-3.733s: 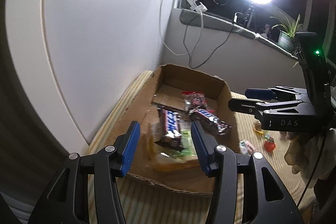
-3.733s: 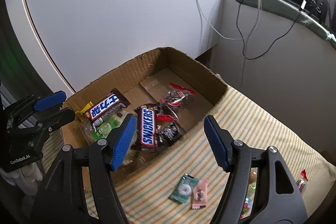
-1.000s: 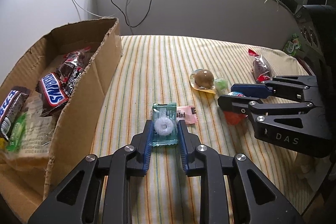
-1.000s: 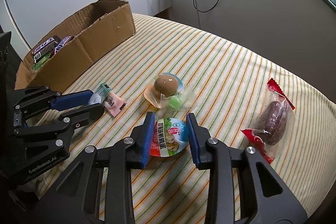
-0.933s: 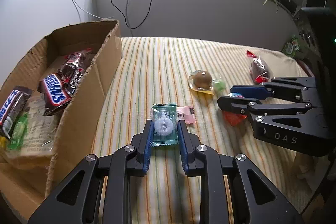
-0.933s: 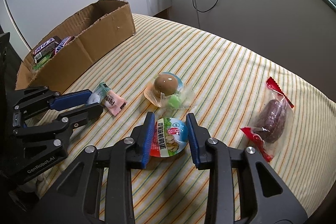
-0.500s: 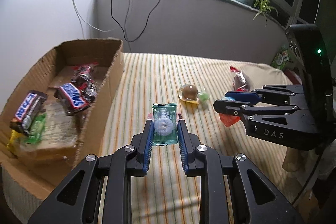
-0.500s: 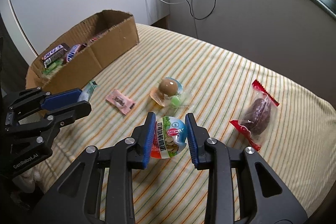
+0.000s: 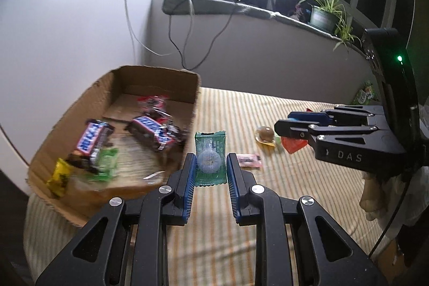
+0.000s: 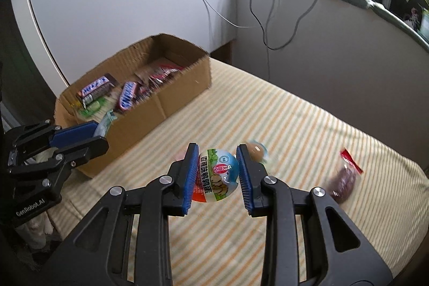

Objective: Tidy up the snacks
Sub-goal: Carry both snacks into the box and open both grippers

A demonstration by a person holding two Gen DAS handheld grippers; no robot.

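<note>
Left tongs [image 9: 209, 173]: clamped on a green candy packet [image 9: 210, 157], pads pressing its two long edges, the packet upright between them and clear of the bed. Flat, thin, crinkly film around a hard ring sweet; very light, likely slippery, so the edge grip over the sweet itself looks the safe hold.

Right tongs [image 10: 217, 173]: closed on a round snack pack [image 10: 218, 174], pads at its widest sides, lifted off the striped cover. Domed plastic, light, smooth; probably prone to popping out if squeezed off-centre.

Just beyond the left tongs and to their left: cardboard box [image 9: 171, 77], open, chocolate bars [image 9: 92, 137] and other wrappers inside. Its near wall looks soft.

Ahead of the right tongs, on the bed [image 10: 308, 125]: an egg-shaped sweet [image 10: 256, 149] just past the pads; a red-ended wrapped snack [image 10: 344, 177] farther right. A pink sachet [image 9: 249, 160] lies just right of the left tongs.
</note>
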